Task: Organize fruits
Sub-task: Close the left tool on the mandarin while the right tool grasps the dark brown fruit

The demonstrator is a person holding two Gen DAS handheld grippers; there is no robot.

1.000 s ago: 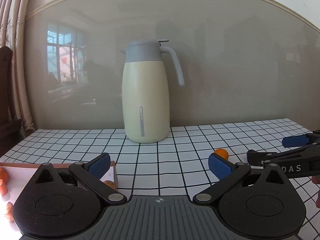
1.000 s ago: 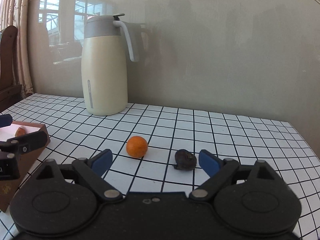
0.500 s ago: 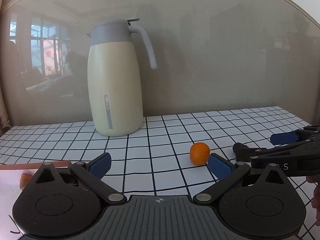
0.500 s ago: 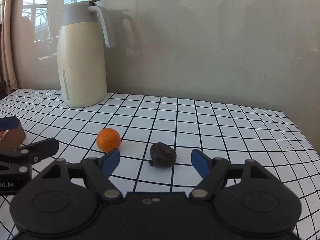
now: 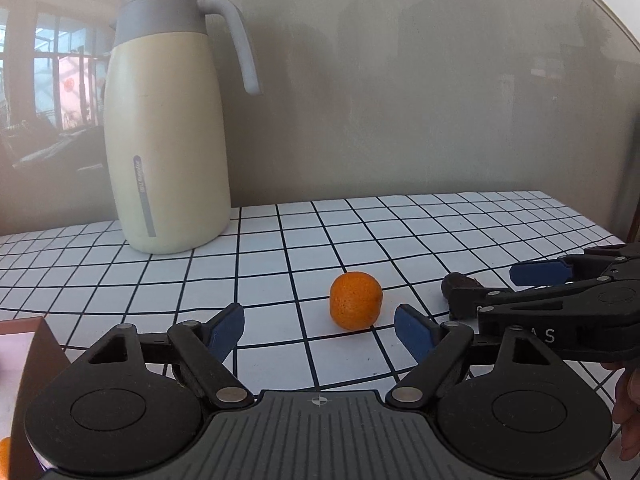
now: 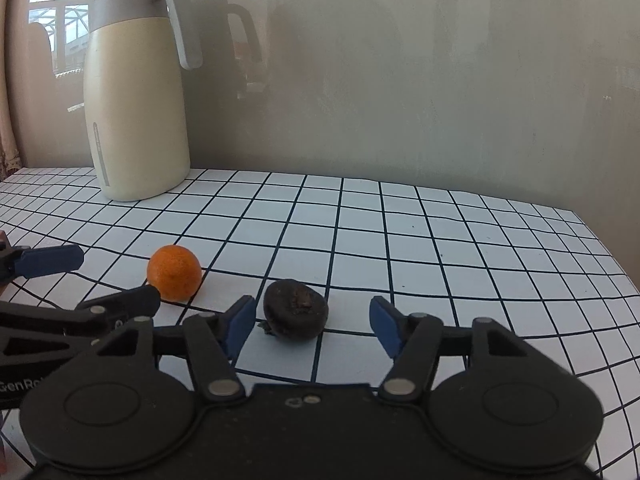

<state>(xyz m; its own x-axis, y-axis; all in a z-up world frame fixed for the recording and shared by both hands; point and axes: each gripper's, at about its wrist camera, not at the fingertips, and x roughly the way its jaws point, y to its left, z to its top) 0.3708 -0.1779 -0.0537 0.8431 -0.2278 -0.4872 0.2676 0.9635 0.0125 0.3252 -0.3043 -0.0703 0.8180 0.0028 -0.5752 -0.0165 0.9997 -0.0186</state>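
Observation:
A small orange [image 5: 355, 300] lies on the checked tablecloth, just ahead of my open left gripper [image 5: 320, 330] and a little right of its middle. It also shows in the right wrist view [image 6: 174, 273]. A dark wrinkled fruit [image 6: 295, 308] lies just ahead of my open right gripper [image 6: 313, 322], near its left pad. In the left wrist view this dark fruit [image 5: 458, 280] is mostly hidden behind the right gripper's finger. Both grippers are empty. The brown corner of a box [image 5: 36, 344] shows at the lower left.
A tall cream jug with a grey lid and handle [image 5: 168, 136] stands at the back left near the wall. It also shows in the right wrist view [image 6: 136, 96]. The table's right edge [image 6: 612, 248] is close. The two grippers are side by side.
Both grippers have moved forward and closer to the fruits. The left view has swung right, away from the box, so the orange is now nearly between its fingers. The dark fruit is nearer the right gripper.

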